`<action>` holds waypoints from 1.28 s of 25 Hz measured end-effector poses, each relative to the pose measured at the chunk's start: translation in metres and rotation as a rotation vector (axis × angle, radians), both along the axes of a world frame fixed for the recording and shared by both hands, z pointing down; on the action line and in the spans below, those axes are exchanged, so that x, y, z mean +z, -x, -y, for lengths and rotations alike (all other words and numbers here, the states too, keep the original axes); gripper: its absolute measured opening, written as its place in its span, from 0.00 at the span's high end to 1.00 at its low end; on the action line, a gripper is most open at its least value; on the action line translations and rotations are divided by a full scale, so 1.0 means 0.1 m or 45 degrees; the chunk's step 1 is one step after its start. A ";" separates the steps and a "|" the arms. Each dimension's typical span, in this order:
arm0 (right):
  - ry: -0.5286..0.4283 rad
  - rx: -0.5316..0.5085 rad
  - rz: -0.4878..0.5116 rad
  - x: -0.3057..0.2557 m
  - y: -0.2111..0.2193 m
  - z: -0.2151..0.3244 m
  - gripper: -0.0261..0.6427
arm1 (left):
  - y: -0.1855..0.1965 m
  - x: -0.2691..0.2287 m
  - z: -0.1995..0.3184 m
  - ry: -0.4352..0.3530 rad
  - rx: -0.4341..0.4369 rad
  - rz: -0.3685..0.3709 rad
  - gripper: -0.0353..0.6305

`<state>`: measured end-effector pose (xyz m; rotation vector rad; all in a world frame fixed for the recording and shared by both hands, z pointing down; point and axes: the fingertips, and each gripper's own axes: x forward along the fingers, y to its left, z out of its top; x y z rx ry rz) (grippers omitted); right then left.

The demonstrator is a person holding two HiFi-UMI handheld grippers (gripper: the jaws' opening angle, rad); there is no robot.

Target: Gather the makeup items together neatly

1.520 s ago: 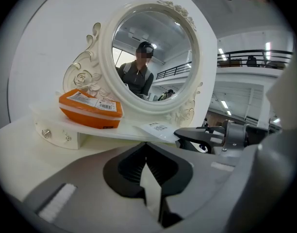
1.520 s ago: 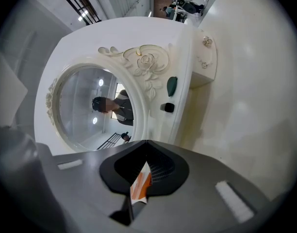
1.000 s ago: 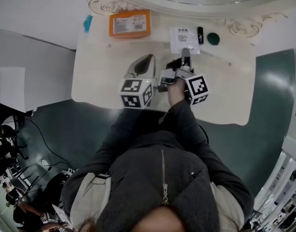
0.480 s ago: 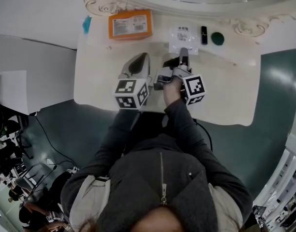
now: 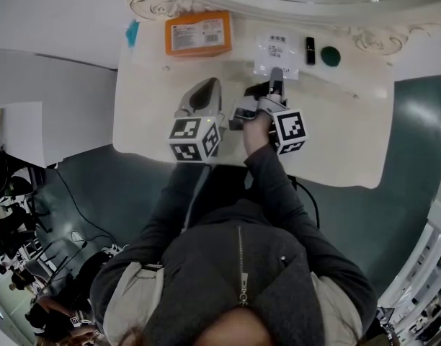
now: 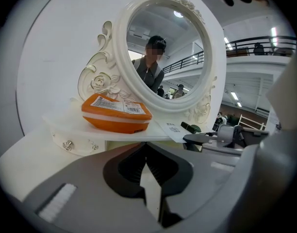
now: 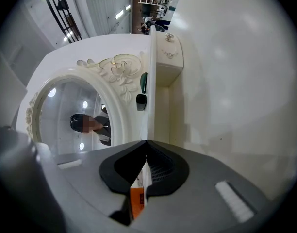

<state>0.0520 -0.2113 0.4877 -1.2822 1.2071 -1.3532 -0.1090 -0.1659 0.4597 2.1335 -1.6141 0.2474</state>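
Right gripper (image 5: 277, 76) is rolled on its side with the jaws pressed together. As far as I can tell they're nipping the near edge of the flat white paper packet (image 5: 277, 49), midway along the back edge of the cream vanity tabletop (image 5: 336, 135). Left gripper (image 6: 144, 144) is closed on nothing, nearer the front edge. So I'm on the packet step. Next I reckon it slides right, up beside the black lipstick tube (image 5: 310, 50) and dark green round compact (image 5: 331, 56), without creasing. The orange box (image 5: 199, 33) by the back left corner can wait.
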 end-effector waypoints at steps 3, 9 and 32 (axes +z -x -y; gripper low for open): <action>-0.009 -0.009 0.000 -0.02 0.02 0.00 0.95 | 0.01 0.01 -0.02 0.007 -0.004 0.000 0.93; -0.040 -0.018 -0.024 -0.08 0.02 -0.01 0.91 | -0.02 0.03 -0.06 0.016 -0.001 -0.010 0.93; -0.062 -0.110 -0.087 -0.17 -0.30 -0.29 0.48 | -0.36 -0.15 -0.12 -0.037 0.062 -0.033 0.93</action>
